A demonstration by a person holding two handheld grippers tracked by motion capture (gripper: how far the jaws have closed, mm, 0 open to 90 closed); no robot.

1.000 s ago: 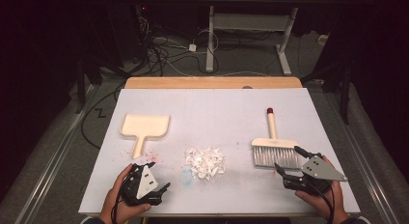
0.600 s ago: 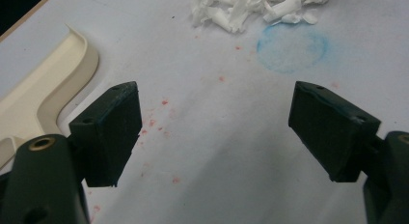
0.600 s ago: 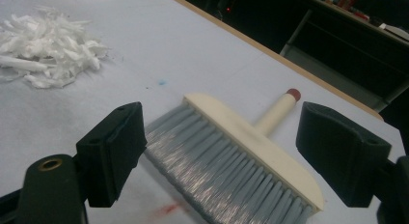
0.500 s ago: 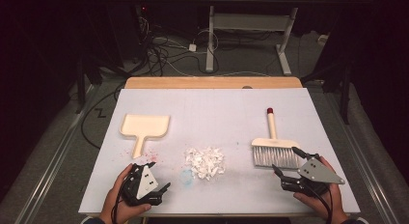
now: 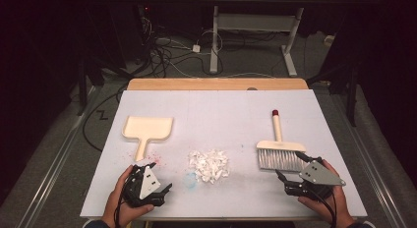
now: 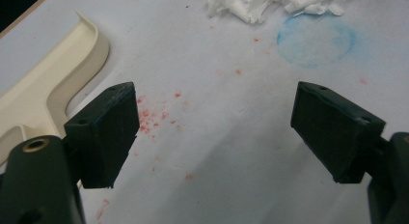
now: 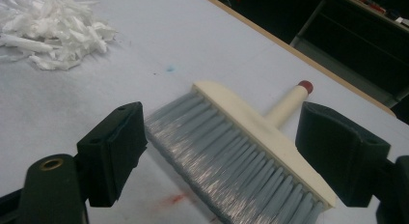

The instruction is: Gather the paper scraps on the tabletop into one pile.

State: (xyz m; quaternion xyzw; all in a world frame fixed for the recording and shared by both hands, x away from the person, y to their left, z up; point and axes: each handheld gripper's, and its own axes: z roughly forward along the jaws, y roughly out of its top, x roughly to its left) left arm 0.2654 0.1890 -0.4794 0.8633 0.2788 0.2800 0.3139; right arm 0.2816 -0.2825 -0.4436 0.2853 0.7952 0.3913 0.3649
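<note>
We held the left gripper (image 5: 158,181) low at the lower left of the high view, close to the table's (image 5: 221,110) near edge, its jaws spread wide with nothing between them. The right gripper (image 5: 290,168) sat at the lower right, jaws likewise wide apart and empty, just short of the brush's (image 5: 280,154) grey bristles. Open white tabletop lay between the two tools and stretched up to the wooden strip at the far edge.

The cream plastic dustpan (image 5: 146,129) lay flat at the left, handle pointing towards us, just above the left gripper. The heap of torn white paper scraps (image 5: 209,165) sat in the middle, between dustpan and brush, apart from both.

The left gripper view showed red speckles (image 6: 154,118) and a faint blue ring (image 6: 314,39) on the surface, with the dustpan's curved rim at its left edge. The right gripper view showed the brush's fine straight bristles (image 7: 226,156), its cream back and round handle with a red tip (image 7: 305,86).
</note>
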